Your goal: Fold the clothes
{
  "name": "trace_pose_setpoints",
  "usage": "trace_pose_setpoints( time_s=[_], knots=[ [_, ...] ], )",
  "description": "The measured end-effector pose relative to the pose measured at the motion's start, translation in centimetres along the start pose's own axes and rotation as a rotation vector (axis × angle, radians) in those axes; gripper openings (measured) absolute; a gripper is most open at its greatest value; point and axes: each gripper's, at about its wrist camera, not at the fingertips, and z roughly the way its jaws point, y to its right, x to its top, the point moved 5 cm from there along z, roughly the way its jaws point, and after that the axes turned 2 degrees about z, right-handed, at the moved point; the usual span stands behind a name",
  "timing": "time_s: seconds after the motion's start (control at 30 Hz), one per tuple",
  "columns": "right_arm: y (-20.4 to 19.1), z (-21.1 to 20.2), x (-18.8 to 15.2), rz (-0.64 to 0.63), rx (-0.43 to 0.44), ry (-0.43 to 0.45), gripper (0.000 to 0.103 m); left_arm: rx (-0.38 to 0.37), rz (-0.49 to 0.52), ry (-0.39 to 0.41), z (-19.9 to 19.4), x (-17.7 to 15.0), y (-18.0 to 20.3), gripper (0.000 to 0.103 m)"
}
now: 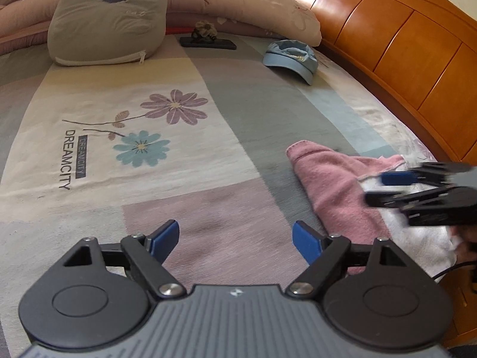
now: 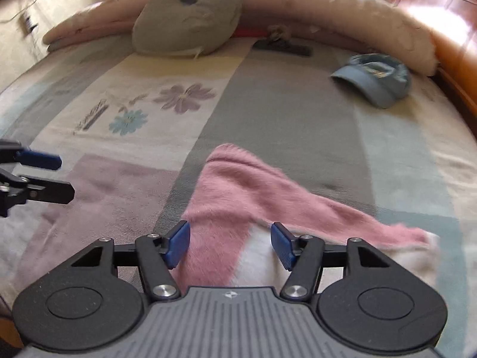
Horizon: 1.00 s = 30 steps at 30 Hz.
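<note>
While both tongs are held spread, nothing is pinched: the left gripper (image 1: pixel 235 240) is kept over bare bedsheet (image 1: pixel 253 113), and the pink-and-white garment (image 2: pixel 238 197) is seen lying under the right gripper (image 2: pixel 231 244), beside the left one.

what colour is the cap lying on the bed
Light blue cap, clearest in the left wrist view.

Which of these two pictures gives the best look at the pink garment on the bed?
The right wrist view: the pink garment lies centred just ahead of the open right tool, showing its pink folds and white lining. In the left wrist view it sits at the right edge, partly hidden behind that tool.
</note>
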Motion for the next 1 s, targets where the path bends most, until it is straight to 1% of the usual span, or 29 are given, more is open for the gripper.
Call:
trace_pose_setpoints(
  time_s=[0.07, 0.13, 0.23, 0.3, 0.37, 0.43, 0.53, 0.63, 0.73, 0.77, 0.87, 0.93, 1.0],
  knots=[
    [1.8, -1.9, -0.9, 0.054, -0.058, 0.010, 0.068, -0.019, -0.004, -0.003, 0.2, 0.1, -0.1, 0.083],
    [3.8, -3.4, -2.2, 0.108, -0.128, 0.005, 0.068, -0.057, -0.004, -0.005, 0.8, 0.4, 0.5, 0.083],
    [6.6, -3.9, -4.8, 0.186, -0.208, -0.038, 0.068, -0.123, 0.018, -0.008, 1.6, 1.1, 2.3, 0.083],
    [8.4, -3.2, -7.0, 0.238, -0.252, -0.074, 0.068, -0.164, 0.043, -0.008, 1.9, 1.4, 3.8, 0.083],
    [9.5, -3.6, -8.1, 0.284, -0.264, -0.060, 0.068, -0.193, 0.063, -0.004, 1.9, 1.6, 5.1, 0.083],
    [9.8, -4.9, -8.1, 0.327, -0.236, -0.028, 0.068, -0.218, 0.073, -0.001, 1.9, 1.8, 6.1, 0.084],
    [10.1, -6.3, -7.1, 0.344, -0.191, 0.027, 0.068, -0.241, 0.056, 0.001, 2.0, 1.9, 7.1, 0.084],
    [10.4, -7.3, -5.7, 0.327, -0.144, 0.081, 0.069, -0.214, 0.038, 0.003, 2.0, 1.7, 7.8, 0.084],
    [10.8, -6.4, -3.6, 0.284, -0.048, 0.120, 0.072, -0.180, 0.012, 0.010, 1.8, 1.4, 8.3, 0.084],
    [11.2, -5.5, -2.9, 0.269, -0.026, 0.120, 0.072, -0.174, 0.000, 0.010, 1.6, 1.2, 8.5, 0.084],
    [12.8, -1.2, -1.9, 0.257, 0.001, 0.067, 0.072, -0.175, -0.040, 0.009, 1.2, 0.7, 8.8, 0.084],
    [14.5, 1.8, -2.4, 0.262, -0.031, 0.010, 0.073, -0.172, -0.072, 0.012, 1.1, 0.5, 8.9, 0.084],
    [15.2, 1.8, -2.4, 0.253, -0.011, 0.008, 0.073, -0.162, -0.100, 0.017, 1.2, 0.3, 9.1, 0.084]
  ],
)
